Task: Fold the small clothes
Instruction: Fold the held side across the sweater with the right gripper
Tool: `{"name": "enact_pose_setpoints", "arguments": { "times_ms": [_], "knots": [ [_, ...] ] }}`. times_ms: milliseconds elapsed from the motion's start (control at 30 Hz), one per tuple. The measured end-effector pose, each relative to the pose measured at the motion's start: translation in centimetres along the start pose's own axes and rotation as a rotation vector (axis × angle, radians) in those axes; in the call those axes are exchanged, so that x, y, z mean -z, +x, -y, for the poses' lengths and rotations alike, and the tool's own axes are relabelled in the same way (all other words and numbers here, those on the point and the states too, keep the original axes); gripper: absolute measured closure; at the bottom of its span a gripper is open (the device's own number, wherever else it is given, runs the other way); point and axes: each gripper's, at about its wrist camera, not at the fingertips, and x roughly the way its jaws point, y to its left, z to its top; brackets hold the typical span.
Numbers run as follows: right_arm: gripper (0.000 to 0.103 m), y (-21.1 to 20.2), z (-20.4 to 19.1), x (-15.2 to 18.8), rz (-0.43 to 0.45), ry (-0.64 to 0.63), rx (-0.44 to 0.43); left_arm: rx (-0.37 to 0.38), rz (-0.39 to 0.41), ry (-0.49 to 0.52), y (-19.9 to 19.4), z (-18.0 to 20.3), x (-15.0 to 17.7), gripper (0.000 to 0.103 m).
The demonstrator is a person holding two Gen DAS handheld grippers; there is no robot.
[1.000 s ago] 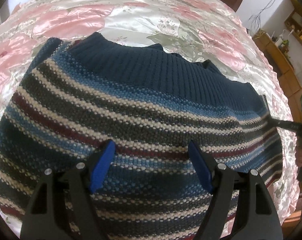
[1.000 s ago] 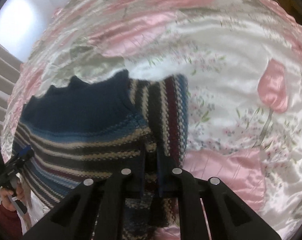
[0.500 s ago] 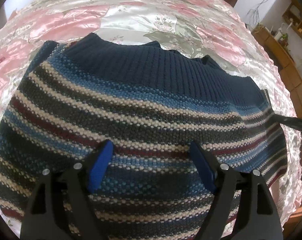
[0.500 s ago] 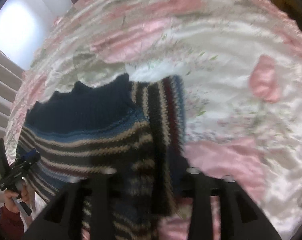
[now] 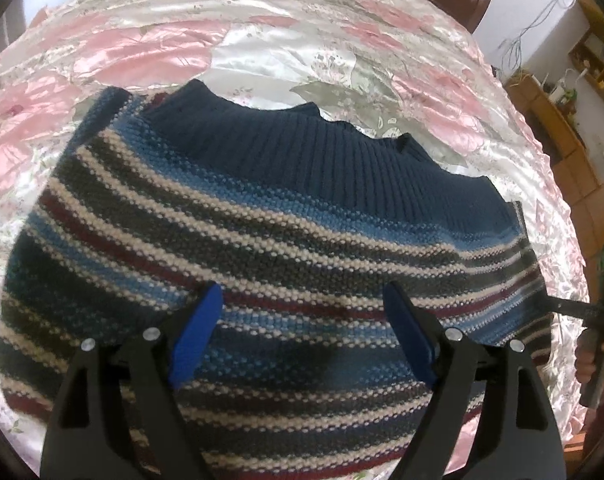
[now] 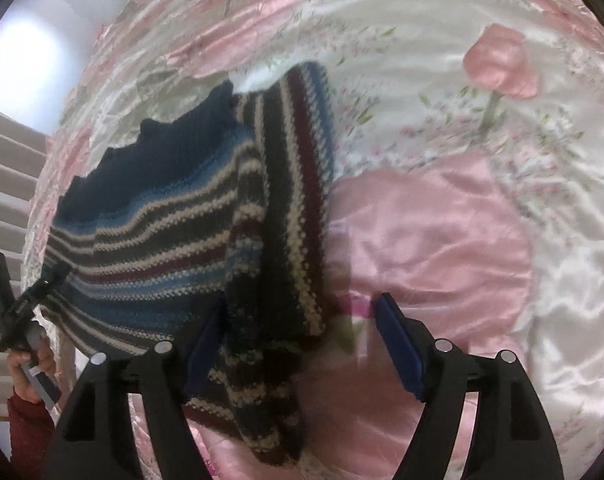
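Sweater (image 5: 270,240) has navy ribbing plus blue, cream, maroon and charcoal stripes; bedspread (image 6: 441,232) is shiny pink-and-white floral satin; tongs (image 5: 302,328) black with blue pads.

Your striped sweater (image 5: 286,248) runs off the bottom edge of the left wrist view, so its lower part goes unseen there, and your left gripper (image 5: 302,332) covers more of it. Beside the sweater at the right rim, your right gripper (image 5: 593,316) is cut by the frame and its fingers cannot be made out. In the right wrist view, the folded sleeve (image 6: 298,184) of the sweater and the satin bedspread (image 6: 441,240) just beside its lower end are smeared with blur. Your left hand (image 6: 30,364) near the sweater's far side is partly cropped.
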Motion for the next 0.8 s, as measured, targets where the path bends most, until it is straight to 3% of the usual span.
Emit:
{"name": "enact_pose_setpoints", "arguments": {
  "times_ms": [100, 133, 267, 467, 633, 800],
  "knots": [
    [0.044, 0.7, -0.4, 0.1, -0.001, -0.003, -0.021, -0.01, 0.005, 0.011, -0.4, -0.5, -0.1, 0.021],
    [0.06, 0.8, -0.5, 0.1, -0.01, 0.004, -0.058, -0.016, -0.001, 0.007, -0.3, -0.8, -0.1, 0.021],
    [0.069, 0.4, -1.1, 0.2, -0.004, -0.014, -0.071, 0.02, -0.013, -0.031, 0.3, -2.2, 0.1, 0.021],
    [0.072, -3.6, -3.0, 0.3, 0.101, -0.076, -0.117, 0.024, -0.016, -0.017, 0.1, -2.2, 0.1, 0.021],
    [0.072, -1.2, -2.3, 0.5, 0.051, -0.059, -0.032, -0.005, -0.024, 0.022, 0.6, -1.7, 0.3, 0.021],
    [0.071, 0.7, 0.0, 0.9, 0.03, 0.016, -0.079, -0.039, -0.029, 0.072, 1.1, -1.2, 0.5, 0.021]
  ]
}}
